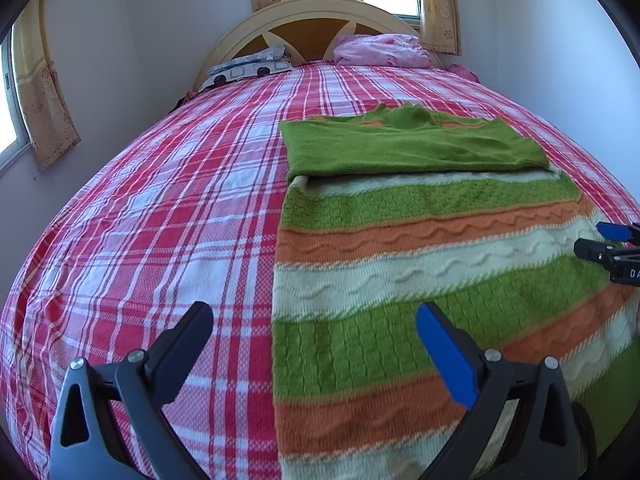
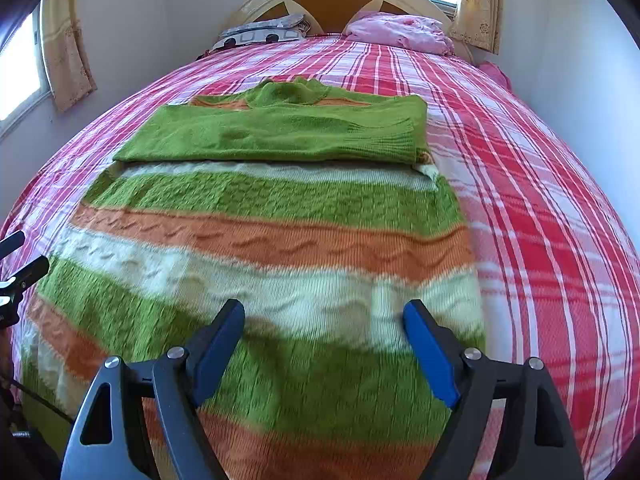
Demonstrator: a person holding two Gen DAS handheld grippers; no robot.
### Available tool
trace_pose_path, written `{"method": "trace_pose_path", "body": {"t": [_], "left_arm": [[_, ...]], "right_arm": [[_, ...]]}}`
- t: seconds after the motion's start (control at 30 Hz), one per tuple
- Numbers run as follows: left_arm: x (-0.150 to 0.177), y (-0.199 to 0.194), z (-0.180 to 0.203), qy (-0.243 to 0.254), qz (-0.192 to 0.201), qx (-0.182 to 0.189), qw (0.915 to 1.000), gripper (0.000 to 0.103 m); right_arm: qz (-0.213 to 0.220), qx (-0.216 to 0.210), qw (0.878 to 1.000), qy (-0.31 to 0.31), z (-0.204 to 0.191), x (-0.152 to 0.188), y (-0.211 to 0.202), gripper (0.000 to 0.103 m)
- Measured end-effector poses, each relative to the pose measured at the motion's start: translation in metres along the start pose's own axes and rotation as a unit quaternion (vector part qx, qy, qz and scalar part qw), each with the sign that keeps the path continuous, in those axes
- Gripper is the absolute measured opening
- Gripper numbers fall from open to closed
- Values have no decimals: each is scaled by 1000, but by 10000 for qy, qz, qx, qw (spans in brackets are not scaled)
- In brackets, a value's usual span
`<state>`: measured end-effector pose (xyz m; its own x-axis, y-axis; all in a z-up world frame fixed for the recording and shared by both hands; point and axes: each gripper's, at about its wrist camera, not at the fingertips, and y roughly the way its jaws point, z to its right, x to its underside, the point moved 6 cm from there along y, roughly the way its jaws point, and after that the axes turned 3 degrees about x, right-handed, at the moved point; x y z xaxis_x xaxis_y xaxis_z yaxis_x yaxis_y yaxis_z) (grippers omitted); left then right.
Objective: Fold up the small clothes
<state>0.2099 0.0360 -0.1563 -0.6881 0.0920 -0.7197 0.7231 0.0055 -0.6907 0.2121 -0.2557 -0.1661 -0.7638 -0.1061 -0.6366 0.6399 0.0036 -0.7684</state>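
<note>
A knitted sweater (image 1: 420,264) with green, orange and cream stripes lies flat on the bed; it also shows in the right wrist view (image 2: 272,240). Its green sleeves (image 1: 408,148) are folded across the chest, also seen in the right wrist view (image 2: 280,132). My left gripper (image 1: 316,320) is open and empty, over the sweater's left edge near the hem. My right gripper (image 2: 324,316) is open and empty, over the sweater's lower right part. The right gripper also shows at the right edge of the left wrist view (image 1: 612,248), and the left gripper shows at the left edge of the right wrist view (image 2: 20,264).
The bed has a red and white plaid sheet (image 1: 160,220). At the head lie a patterned pillow (image 1: 248,66) and a pink bundle (image 1: 380,50) before a cream headboard (image 1: 320,12). White walls stand close on both sides. Curtained windows (image 1: 36,92) are on the left and behind.
</note>
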Motion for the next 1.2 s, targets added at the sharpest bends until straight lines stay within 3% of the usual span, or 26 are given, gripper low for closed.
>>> {"method": "trace_pose_path", "body": {"t": [0.6,0.87,1.07,1.2], "left_arm": [[50,-35,5,378,-272,212,9987,103],[67,-44,13,296,-413,366,9980,103],[87,-40,17,133,-751,571,9954,103],[93,-42,15,-30,-883,715,9935,97]], "right_arm": [[-79,9,9999,-143,-17,51,-39,82],[-159,-72,9998,-122,-20,75,-53,82],[-186,-69,9998,-28,-14,95,-65,82],[-187,-58,9998,-24,-11,107,-73,82]]}}
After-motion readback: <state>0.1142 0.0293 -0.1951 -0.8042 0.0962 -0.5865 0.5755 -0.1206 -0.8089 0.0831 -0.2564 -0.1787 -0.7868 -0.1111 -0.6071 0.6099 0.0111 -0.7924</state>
